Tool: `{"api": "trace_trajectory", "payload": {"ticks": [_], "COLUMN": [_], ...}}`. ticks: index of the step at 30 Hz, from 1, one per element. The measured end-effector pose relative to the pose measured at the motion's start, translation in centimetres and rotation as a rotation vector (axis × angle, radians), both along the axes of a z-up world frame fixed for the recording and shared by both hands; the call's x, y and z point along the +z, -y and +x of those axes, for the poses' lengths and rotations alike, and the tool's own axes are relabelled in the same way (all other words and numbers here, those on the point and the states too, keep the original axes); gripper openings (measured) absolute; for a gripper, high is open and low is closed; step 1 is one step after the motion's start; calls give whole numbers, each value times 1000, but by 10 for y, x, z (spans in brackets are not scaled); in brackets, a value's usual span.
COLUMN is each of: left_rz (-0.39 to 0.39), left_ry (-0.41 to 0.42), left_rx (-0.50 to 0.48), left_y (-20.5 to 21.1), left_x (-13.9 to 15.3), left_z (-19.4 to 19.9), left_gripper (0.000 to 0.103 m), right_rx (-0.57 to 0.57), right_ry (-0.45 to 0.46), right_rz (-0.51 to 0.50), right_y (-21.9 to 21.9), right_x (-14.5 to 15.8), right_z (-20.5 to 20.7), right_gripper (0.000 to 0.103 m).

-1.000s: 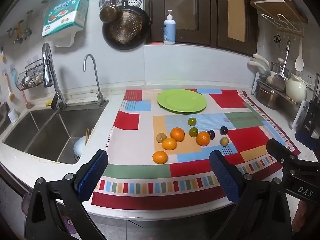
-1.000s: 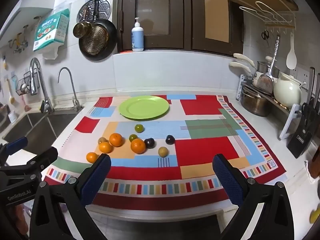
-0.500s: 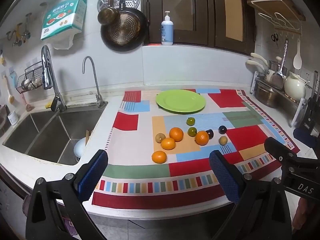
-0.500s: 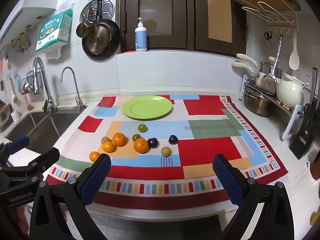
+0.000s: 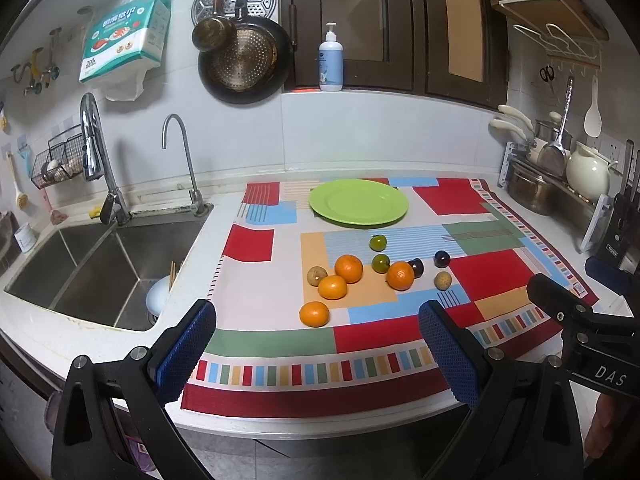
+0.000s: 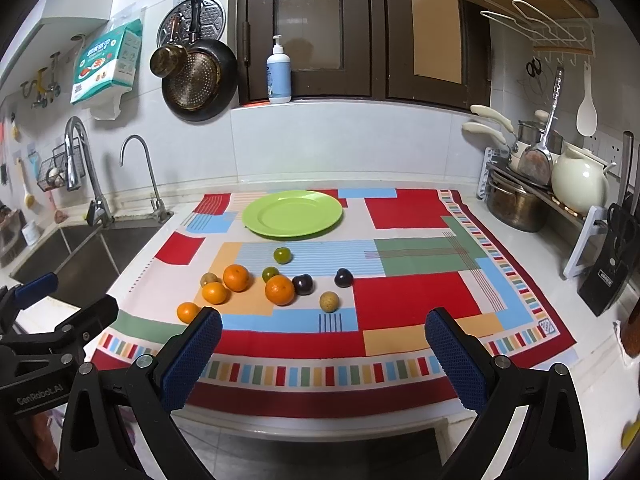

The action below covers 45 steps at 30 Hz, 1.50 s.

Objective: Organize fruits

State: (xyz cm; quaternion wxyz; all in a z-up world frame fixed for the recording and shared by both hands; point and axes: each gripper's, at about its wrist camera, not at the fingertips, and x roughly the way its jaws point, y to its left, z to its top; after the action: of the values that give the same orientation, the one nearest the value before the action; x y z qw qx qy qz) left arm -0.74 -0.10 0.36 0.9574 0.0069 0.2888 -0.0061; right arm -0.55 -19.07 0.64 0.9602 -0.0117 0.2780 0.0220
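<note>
Several small fruits lie loose on a patchwork cloth [image 5: 256, 292]: oranges [image 5: 349, 268] [image 6: 280, 289], two green ones [image 5: 377, 242] [image 6: 282, 255], two dark plums [image 5: 442, 258] [image 6: 343, 277] and two tan ones [image 5: 443, 280] [image 6: 329, 301]. An empty green plate [image 5: 359, 202] [image 6: 292, 213] sits behind them. My left gripper [image 5: 316, 354] is open and empty, over the counter's front edge. My right gripper [image 6: 322, 356] is open and empty, also short of the fruits.
A steel sink [image 5: 92, 264] with two taps lies left of the cloth. Pots, a white kettle [image 6: 578, 184] and a knife block [image 6: 612, 268] stand along the right. A soap bottle [image 5: 331, 60] stands on the back ledge. Pans hang on the wall.
Both views have shifted slightly, with the fruits a little nearer the right gripper. Both grippers stay open; no fruit has moved.
</note>
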Motion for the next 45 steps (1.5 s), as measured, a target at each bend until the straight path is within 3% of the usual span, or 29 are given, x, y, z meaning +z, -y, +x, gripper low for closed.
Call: {"api": "trace_trajectory", "payload": {"ticks": [45], "left_rz": [4], "left_ry": [25], "left_rx": [-2], "left_y": [0], "left_x": [2], "left_z": [-2], "left_gripper": [103], "right_rx": [11], "right_ry": [18], "right_rz": [-6], "right_y": [-4], "right_x": [7], "right_z": [2], "right_gripper": [103]}}
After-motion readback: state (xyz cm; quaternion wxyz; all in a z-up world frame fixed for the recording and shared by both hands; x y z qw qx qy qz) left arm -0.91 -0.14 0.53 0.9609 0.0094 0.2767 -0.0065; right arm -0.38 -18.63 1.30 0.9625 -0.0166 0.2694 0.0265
